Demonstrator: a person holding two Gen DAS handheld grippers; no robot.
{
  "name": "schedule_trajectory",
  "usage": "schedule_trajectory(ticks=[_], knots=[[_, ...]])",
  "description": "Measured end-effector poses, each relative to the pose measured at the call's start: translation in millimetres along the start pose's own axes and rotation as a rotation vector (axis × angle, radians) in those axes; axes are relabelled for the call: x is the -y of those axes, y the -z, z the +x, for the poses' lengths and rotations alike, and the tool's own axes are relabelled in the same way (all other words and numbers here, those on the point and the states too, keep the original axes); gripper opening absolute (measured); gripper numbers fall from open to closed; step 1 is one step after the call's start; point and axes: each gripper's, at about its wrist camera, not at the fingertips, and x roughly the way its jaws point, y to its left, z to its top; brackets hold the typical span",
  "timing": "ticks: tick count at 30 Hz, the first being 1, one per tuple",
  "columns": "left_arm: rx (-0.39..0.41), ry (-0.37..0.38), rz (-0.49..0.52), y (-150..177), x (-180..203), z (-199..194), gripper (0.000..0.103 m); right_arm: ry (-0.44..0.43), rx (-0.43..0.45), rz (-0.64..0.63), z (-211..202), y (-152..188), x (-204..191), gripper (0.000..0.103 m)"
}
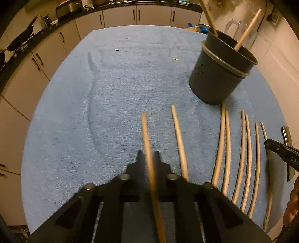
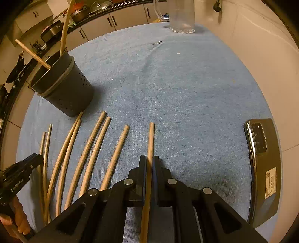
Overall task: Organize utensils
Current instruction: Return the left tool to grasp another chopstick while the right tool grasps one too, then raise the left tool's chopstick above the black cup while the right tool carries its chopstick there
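home kitchen, likely | cabinets | cluttered counter | pans

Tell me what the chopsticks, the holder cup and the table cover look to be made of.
Chopsticks: pale, matte, round sticks, likely bamboo or wood; two at the far side look greyer, perhaps metal. Holder cup: dark grey with a smooth, dull finish and drain holes, probably plastic. Table cover: blue with a looped nap, apparently terry cloth.

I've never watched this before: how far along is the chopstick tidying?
Just begun. Two chopsticks already stand in the grey holder. Each gripper is closed on one more: the left gripper on a stick, the right gripper on another. Several loose chopsticks lie on the blue cloth, waiting.
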Motion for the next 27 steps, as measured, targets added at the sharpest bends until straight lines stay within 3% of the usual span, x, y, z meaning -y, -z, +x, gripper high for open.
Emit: schedule_trajectory(ticks=[4,12,19,27], knots=[[0.017,0.098,-0.048,-2,-15,-7,0.006,-0.068,0.012,0.013,-7,3,-2,0.007],[0.229,0.212,-0.107,-8,-38,-71,0.006,-0.2,0.184,-0.014,-57,8,-21,0.007],[0.351,0.24,-0.103,-6,-36,-116,0.006,-0.271,0.355,-0.057,-97,23,-37,0.007],[0.396,0.253,-0.091,-3,-36,-139,0.006,-0.313,0.432,-0.049,-117,24,-39,0.007]])
